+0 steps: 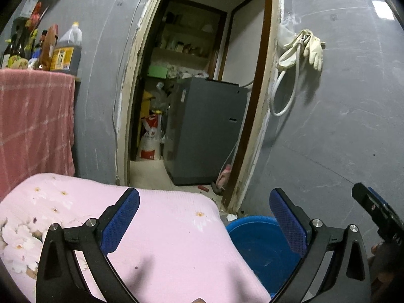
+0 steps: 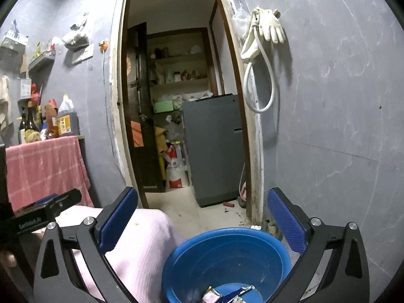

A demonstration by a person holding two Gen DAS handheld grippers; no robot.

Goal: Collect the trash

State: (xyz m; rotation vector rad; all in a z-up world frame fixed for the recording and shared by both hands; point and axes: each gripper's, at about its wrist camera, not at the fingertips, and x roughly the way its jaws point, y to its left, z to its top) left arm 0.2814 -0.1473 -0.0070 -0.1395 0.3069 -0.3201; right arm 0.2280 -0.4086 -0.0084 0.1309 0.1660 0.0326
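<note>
A blue plastic basin (image 2: 227, 257) stands on the floor beside a table covered with a pink flowered cloth (image 1: 156, 240). Crumpled wrappers (image 2: 222, 294) lie in the basin's bottom. My right gripper (image 2: 202, 222) is open and empty, held above the basin. My left gripper (image 1: 204, 224) is open and empty above the pink cloth's right end, with the basin (image 1: 262, 247) showing between its fingers. The right gripper's body (image 1: 378, 217) shows at the left wrist view's right edge, and the left gripper's body (image 2: 45, 214) shows at the right wrist view's left edge.
An open doorway (image 2: 181, 101) leads to a storeroom with a grey cabinet (image 2: 214, 149) and a white sack (image 2: 174, 166). Small bits of litter (image 2: 228, 204) lie on the floor by the door frame. Gloves and a hose (image 2: 265, 40) hang on the grey wall. Bottles (image 1: 50, 48) stand on a pink-draped shelf.
</note>
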